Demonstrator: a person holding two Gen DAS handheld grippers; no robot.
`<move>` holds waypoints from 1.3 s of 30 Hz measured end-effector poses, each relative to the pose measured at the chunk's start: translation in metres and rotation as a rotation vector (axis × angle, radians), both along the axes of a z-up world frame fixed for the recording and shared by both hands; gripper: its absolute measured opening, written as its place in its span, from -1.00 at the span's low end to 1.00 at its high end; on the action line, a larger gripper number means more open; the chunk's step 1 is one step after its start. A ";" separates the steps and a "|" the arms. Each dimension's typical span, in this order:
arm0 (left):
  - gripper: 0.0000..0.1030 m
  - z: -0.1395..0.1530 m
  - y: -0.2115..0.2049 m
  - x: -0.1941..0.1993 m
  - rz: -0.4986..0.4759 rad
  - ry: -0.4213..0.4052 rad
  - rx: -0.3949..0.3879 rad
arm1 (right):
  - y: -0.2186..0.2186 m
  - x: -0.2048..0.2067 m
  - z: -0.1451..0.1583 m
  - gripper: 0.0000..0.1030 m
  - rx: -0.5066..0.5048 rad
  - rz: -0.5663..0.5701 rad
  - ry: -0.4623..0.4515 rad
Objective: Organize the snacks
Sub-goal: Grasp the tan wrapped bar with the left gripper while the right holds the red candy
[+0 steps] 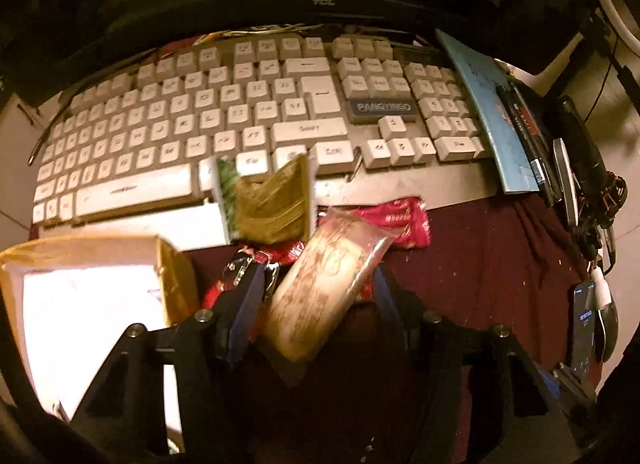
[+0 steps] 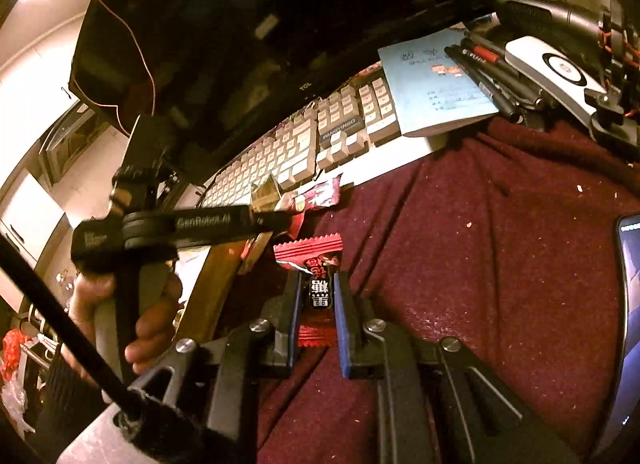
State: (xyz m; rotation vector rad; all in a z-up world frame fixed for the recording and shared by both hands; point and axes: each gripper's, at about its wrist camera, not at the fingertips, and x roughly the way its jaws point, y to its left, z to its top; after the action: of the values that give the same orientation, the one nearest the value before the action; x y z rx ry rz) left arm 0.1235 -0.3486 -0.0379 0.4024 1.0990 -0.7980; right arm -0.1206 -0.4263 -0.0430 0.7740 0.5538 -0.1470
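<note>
my left gripper (image 1: 316, 296) has its fingers clamped on a tan snack packet (image 1: 320, 288), beside the open cardboard box (image 1: 92, 252) on the bench. my right gripper (image 2: 316, 296) is clamped on a red candy (image 2: 314, 284). i should swing left, clear the box wall, then release low.

A keyboard (image 1: 224, 123) lies along the far side of the cloth (image 1: 488, 264), under the edge of a monitor (image 1: 324, 3). A booklet (image 1: 486, 103) rests on the keyboard's right end, with pens (image 1: 528, 131) just right of it. A box (image 1: 80, 304) sits near left. Between box and keyboard a packet (image 1: 272, 203) leans on the keyboard's near edge; beside it, to the right, wrapped snacks (image 1: 400, 219) lie on the cloth. A phone (image 1: 582, 324) lies near right.
</note>
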 end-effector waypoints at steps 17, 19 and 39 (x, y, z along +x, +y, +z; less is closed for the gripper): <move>-0.02 -0.003 0.009 0.003 0.039 0.093 -0.018 | 0.001 0.000 0.001 -0.73 -0.001 0.008 -0.005; -0.21 -0.003 0.010 -0.005 0.035 0.099 -0.027 | 0.001 0.000 0.001 -0.73 -0.001 0.008 -0.005; 0.09 0.010 0.051 -0.013 0.128 0.114 -0.138 | 0.004 0.002 0.000 -0.72 -0.008 0.027 0.000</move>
State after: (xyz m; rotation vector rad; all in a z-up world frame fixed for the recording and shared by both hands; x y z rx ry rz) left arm 0.1105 -0.2973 -0.0282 0.1704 1.1565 -0.7854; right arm -0.1184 -0.4225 -0.0426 0.7588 0.5626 -0.1243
